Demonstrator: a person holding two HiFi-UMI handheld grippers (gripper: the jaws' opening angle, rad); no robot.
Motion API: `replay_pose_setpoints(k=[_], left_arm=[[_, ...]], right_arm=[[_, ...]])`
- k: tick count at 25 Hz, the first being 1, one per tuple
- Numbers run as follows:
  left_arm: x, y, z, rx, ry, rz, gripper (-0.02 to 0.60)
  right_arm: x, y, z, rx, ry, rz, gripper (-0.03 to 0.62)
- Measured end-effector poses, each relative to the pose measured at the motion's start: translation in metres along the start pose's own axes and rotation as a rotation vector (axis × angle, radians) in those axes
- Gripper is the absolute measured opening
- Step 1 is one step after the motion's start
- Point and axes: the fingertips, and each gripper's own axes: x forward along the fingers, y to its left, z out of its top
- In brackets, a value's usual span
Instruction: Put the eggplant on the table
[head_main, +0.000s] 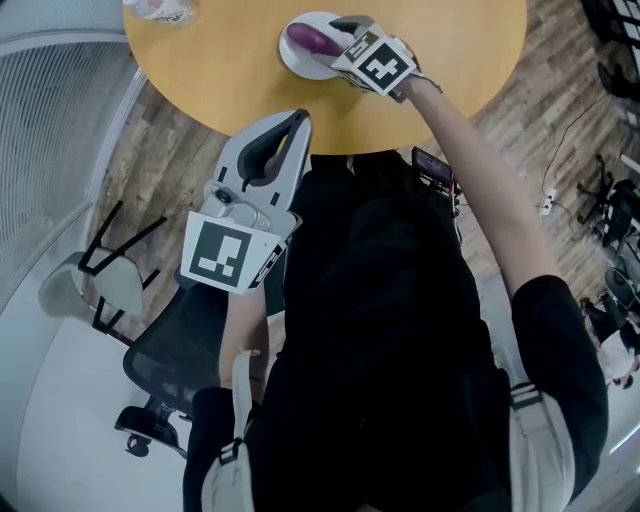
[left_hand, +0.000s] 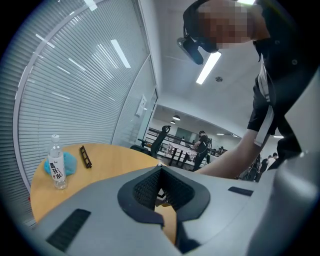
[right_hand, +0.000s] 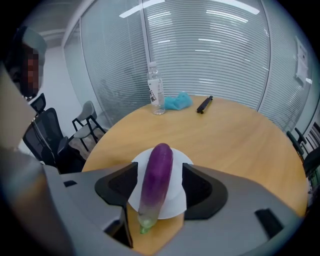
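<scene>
Right gripper (right_hand: 160, 169) filled the bottom of its own view. It was released, its jaws standing apart on either side of the eggplant (right_hand: 156, 182) with neither pad pressing on it. The eggplant lay lengthwise between them on a white plate (right_hand: 177, 196), its purple end toward the top of the frame and its pale green stem end hanging over the plate's rim toward the bottom. The plate sat on a round wooden surface (right_hand: 240, 140), near the edge at lower left. Well apart from it, in the upper middle of the frame, stood a bottle (right_hand: 155, 95), with a blue cloth (right_hand: 177, 101) just to its right and a black strip (right_hand: 204, 104) beyond that. In the head view the left gripper (head_main: 297, 118) hung left of centre, just off the surface's edge. It was clenched, tips together with nothing between them. A chair (head_main: 110, 270) stood at lower left.
</scene>
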Motion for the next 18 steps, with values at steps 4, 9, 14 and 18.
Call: replay_pose_setpoints(k=[4,9,14,18], left_arm=[[0.004,-0.008,0.003,0.013,-0.001,-0.028,0.011],[0.008,-0.020,0.009,0.045,0.000,-0.066,0.011],[0.010,-0.033,0.012,0.072,0.008,-0.096,0.011],[0.011,-0.036,0.016,0.090,0.010,-0.103,0.011]], right_arm=[[-0.024,-0.001,0.008,-0.029,-0.019,-0.023,0.268],[-0.056,-0.004,0.018,-0.082,-0.060,-0.077,0.268],[-0.093,0.006,0.035,-0.099,-0.133,-0.097,0.257],[-0.125,0.020,0.047,-0.092,-0.180,-0.095,0.229]])
